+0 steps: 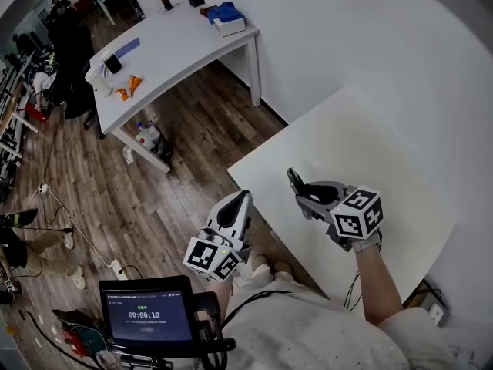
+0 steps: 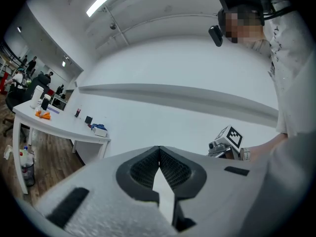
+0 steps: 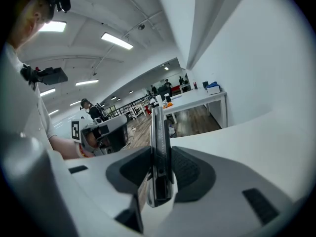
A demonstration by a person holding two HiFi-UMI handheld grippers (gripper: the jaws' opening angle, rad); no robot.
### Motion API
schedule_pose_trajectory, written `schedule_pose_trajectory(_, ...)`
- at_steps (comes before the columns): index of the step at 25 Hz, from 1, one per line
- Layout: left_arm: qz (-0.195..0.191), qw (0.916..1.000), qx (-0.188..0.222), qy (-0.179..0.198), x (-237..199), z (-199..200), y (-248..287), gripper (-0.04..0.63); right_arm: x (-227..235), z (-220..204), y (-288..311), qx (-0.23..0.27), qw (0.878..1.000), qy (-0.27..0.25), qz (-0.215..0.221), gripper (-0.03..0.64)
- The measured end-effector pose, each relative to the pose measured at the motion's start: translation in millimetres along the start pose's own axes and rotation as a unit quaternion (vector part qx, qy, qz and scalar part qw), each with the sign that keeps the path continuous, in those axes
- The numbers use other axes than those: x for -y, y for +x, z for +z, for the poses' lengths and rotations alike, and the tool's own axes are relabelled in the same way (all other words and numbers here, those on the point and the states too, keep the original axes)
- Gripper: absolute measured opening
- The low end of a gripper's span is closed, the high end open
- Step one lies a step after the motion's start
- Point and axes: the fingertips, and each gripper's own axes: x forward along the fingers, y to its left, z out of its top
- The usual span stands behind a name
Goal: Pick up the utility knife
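Observation:
The utility knife (image 3: 159, 152), a slim dark bar with a metal edge, stands clamped between the pads of my right gripper (image 3: 160, 174). In the head view its dark end (image 1: 295, 179) pokes out of the right gripper (image 1: 306, 193), lifted over the near-left part of the white table (image 1: 362, 153). My left gripper (image 1: 235, 210) hangs off the table's left edge above the wooden floor. Its ribbed pads (image 2: 173, 169) meet at the tips with nothing between them, and the right gripper's marker cube (image 2: 230, 136) shows beyond them.
A second white desk (image 1: 177, 48) stands at the far left with a blue cloth, a bottle, cups and orange items on it. A small screen (image 1: 146, 314) sits by my body. Cables and a power strip lie on the wood floor.

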Motion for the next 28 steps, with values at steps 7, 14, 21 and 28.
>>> schedule_pose_trajectory(7,-0.002,1.0,0.008,0.002,-1,4,-2,0.008,-5,16,-3,0.061,0.997,0.036,0.009,0.132)
schedule_pose_trajectory(14,-0.005,0.9997,0.024,-0.001,3,15,0,0.008,-12,36,-27,0.107,0.993,0.05,0.007,0.132)
schedule_pose_trajectory(21,-0.025,0.9992,0.031,0.004,16,24,14,0.008,-10,46,-46,0.142,0.988,0.062,0.001,0.132)
schedule_pose_trajectory(28,-0.041,0.9982,0.041,0.011,23,34,28,0.008,-21,56,-55,0.165,0.985,0.057,0.007,0.132)
